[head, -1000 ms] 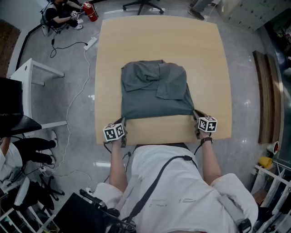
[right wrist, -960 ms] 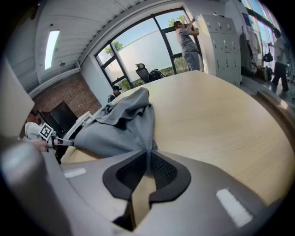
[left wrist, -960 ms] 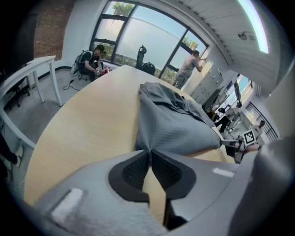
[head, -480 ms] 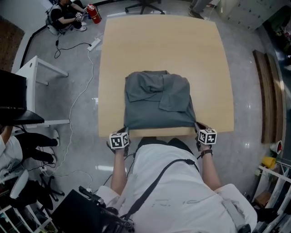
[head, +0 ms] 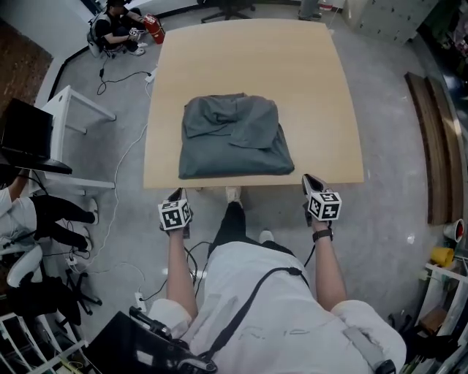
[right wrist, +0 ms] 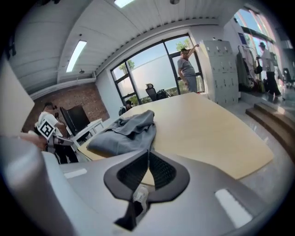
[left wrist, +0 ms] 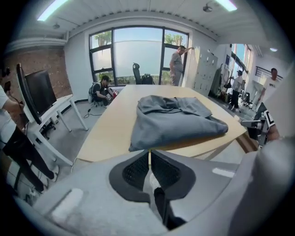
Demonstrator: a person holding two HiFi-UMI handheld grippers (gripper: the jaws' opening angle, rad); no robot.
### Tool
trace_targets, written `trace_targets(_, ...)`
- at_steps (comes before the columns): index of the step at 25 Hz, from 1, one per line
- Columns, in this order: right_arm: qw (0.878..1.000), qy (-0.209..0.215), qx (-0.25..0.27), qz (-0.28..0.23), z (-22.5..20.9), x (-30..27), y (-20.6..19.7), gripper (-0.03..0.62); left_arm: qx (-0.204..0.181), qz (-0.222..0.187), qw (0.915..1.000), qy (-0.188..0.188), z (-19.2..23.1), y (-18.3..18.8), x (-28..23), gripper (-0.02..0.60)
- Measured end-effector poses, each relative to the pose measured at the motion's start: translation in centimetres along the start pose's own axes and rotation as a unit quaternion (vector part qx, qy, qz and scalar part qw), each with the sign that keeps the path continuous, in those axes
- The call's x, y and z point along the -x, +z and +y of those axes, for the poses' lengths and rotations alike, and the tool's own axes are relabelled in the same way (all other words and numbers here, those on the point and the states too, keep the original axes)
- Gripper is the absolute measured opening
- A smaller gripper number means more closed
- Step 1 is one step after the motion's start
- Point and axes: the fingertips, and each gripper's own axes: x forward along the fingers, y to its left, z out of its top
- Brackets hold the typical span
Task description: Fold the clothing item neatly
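Note:
A grey garment (head: 232, 139) lies folded into a rough rectangle near the front edge of the light wooden table (head: 248, 58). Both grippers hang off the table, in front of that edge, apart from the cloth. My left gripper (head: 176, 194) is below the garment's left corner; its jaws stand almost together and are opening, with nothing between them. My right gripper (head: 308, 180) is off the right corner, shut and empty. The left gripper view shows the garment (left wrist: 175, 122) past the gripper (left wrist: 150, 151). In the right gripper view the garment (right wrist: 126, 133) lies beyond the gripper (right wrist: 148, 152).
A white side table (head: 66, 102) and a dark monitor (head: 25, 128) stand left of the table. A person (head: 117, 22) sits on the floor at the far left by cables. Wooden boards (head: 431, 146) lie to the right. Another person (left wrist: 176, 64) stands by lockers.
Both grippers have let go of the garment's front corners and drawn back off the table edge. The garment now lies still, folded on the table.

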Motion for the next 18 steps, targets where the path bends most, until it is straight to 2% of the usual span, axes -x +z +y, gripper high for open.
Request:
trace_targets(1, 1.0, 0.007, -0.015, -0.01, 0.6, 1.1, 0.0, 0.0, -0.001, -0.014, 0.9999, -0.008, -1.3, 0.0, 1.1, 0.003)
trace_targets(5, 0.997, 0.057, -0.031, -0.037, 5.3, 4.5, 0.3, -0.002, -0.022, -0.074, 0.9948, -0.067, -7.6, 1.9, 4.3, 0.002)
trace_targets(7, 0.995, 0.082, -0.016, -0.056, 8.8, 5.0, 2.0, -0.002, -0.032, -0.114, 0.988, -0.099, -10.2, 4.4, 5.9, 0.002)
trace_targets(11, 0.987, 0.121, 0.039, -0.097, 16.3, 6.0, 5.9, 0.0, -0.056, -0.188, 0.9692, -0.148, -14.2, 9.3, 9.0, 0.002)
trace_targets(15, 0.978, 0.128, 0.094, -0.135, 22.0, 7.4, 9.0, 0.0, -0.081, -0.241, 0.9537, -0.162, -15.4, 12.2, 12.9, 0.002)
trace_targets(18, 0.967, 0.112, 0.152, -0.171, 24.7, 8.4, 12.1, 0.0, -0.092, -0.283, 0.9428, -0.15, -14.6, 13.9, 15.8, 0.002)
